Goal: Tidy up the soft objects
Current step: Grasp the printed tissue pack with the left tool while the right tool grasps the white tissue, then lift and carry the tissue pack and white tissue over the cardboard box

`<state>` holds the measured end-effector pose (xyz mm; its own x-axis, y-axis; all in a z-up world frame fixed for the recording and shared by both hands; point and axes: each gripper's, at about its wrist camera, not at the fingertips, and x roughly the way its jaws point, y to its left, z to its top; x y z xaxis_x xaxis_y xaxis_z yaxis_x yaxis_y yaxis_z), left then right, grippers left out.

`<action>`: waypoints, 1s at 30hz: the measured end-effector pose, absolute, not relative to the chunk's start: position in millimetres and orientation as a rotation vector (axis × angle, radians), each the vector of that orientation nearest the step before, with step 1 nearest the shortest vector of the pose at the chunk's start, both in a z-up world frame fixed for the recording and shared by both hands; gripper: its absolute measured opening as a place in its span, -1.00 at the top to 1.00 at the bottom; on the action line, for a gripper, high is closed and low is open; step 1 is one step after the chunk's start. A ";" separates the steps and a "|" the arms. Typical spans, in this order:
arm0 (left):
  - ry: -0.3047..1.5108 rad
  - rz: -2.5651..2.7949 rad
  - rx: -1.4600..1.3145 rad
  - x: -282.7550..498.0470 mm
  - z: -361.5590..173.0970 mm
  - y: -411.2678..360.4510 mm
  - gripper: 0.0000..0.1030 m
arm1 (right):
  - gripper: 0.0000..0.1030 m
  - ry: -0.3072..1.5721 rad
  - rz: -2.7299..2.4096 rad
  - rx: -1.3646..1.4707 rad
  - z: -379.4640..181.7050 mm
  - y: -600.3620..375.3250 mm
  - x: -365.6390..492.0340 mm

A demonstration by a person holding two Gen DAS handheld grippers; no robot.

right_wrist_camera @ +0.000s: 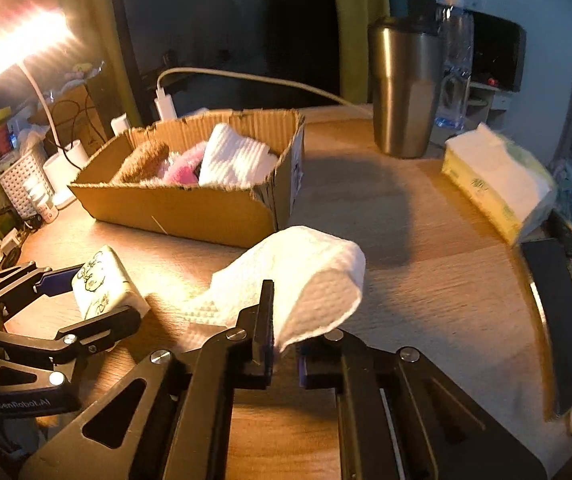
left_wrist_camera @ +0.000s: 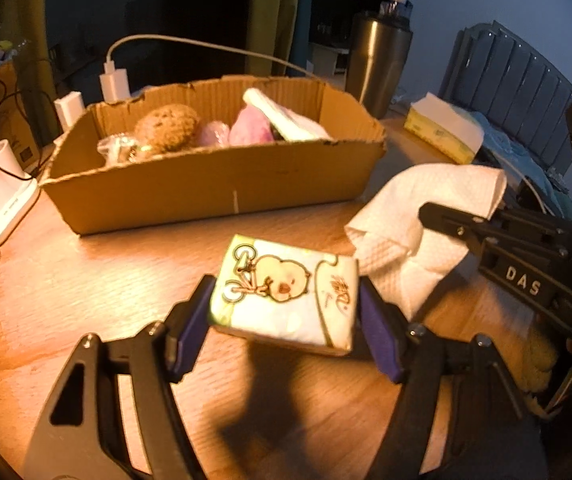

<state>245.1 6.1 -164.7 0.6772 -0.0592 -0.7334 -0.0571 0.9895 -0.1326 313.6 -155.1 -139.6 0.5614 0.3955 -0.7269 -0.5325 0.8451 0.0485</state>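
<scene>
Near the cardboard box (left_wrist_camera: 214, 184) on the counter (left_wrist_camera: 86, 280), your left tool (left_wrist_camera: 286, 312) squeezes the soft, light tissue pack (left_wrist_camera: 286, 292) by its sides, while your right tool (right_wrist_camera: 282, 344) pinches the limp, tear-prone paper towel (right_wrist_camera: 306, 276) at its edge.

You can read "DAS" in raised letters on the black body of the right gripper (left_wrist_camera: 438, 216), seen from the left wrist. On the body of the left gripper (right_wrist_camera: 98, 292), at the right wrist view's lower left edge, pale letters read "GenRobot.AI". The printing on the tissue pack (left_wrist_camera: 286, 296) is too stylised to read.
</scene>
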 end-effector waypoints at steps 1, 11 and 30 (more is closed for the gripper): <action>0.818 -0.001 -0.151 241.6 -161.7 7.1 -0.35 | 0.82 0.796 0.547 -0.188 -135.9 -155.3 310.6; 0.717 0.008 -0.169 200.9 -134.1 23.7 -0.36 | 0.82 0.706 0.556 -0.218 -101.5 -143.2 279.8; 0.521 0.095 -0.210 159.6 -72.3 80.7 -0.36 | 0.82 0.564 0.597 -0.278 -51.5 -94.5 250.6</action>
